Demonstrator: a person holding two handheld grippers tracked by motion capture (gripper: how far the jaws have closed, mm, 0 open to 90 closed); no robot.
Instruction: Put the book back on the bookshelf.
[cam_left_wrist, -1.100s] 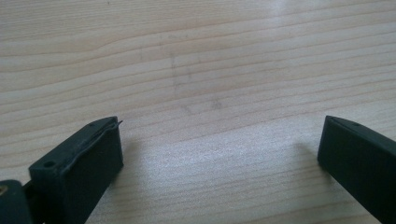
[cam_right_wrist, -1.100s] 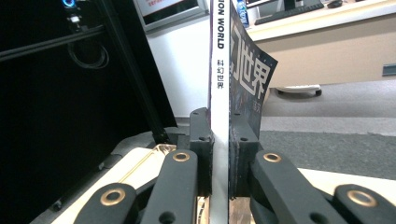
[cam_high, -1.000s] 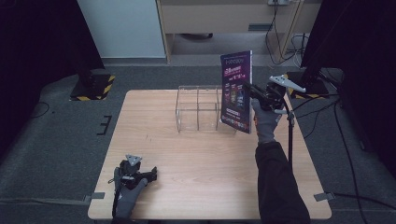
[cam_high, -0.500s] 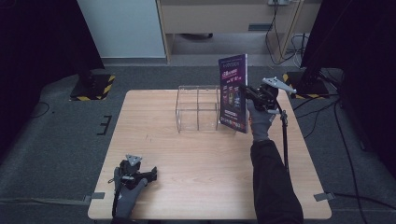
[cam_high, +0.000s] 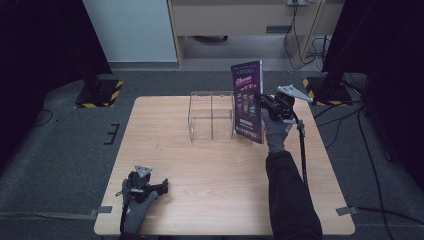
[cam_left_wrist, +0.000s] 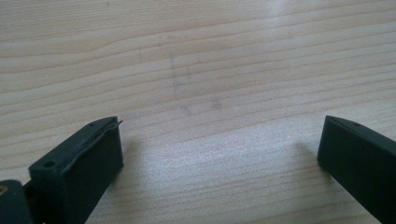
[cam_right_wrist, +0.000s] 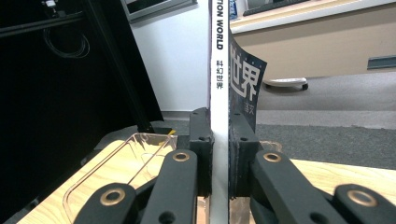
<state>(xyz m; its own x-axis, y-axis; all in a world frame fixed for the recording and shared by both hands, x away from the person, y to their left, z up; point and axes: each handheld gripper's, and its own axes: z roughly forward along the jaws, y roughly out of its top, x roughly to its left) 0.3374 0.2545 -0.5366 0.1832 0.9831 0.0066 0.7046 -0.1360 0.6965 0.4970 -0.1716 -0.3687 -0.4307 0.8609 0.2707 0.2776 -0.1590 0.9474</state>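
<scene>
A purple magazine (cam_high: 248, 102) stands upright at the right end of a clear plastic rack (cam_high: 210, 116) on the wooden table (cam_high: 210, 170). My right gripper (cam_high: 265, 100) is shut on its spine side, held by a gloved hand. In the right gripper view the two jaws clamp the white spine of the magazine (cam_right_wrist: 218, 93) at the right gripper (cam_right_wrist: 219, 135), with the rack (cam_right_wrist: 116, 168) to the lower left. My left gripper (cam_high: 150, 187) rests on the table's near left corner. In the left gripper view the left gripper (cam_left_wrist: 219, 144) is open, with bare wood between its jaws.
A cable (cam_high: 301, 150) hangs from the right gripper along the forearm. Two stand bases with yellow-black stripes (cam_high: 97, 92) (cam_high: 325, 90) sit on the floor behind the table. More cables lie on the floor at the right (cam_high: 370, 150).
The right hand has carried the magazine slightly left and down, closer to the rack's right end. The left gripper has stayed in place.
</scene>
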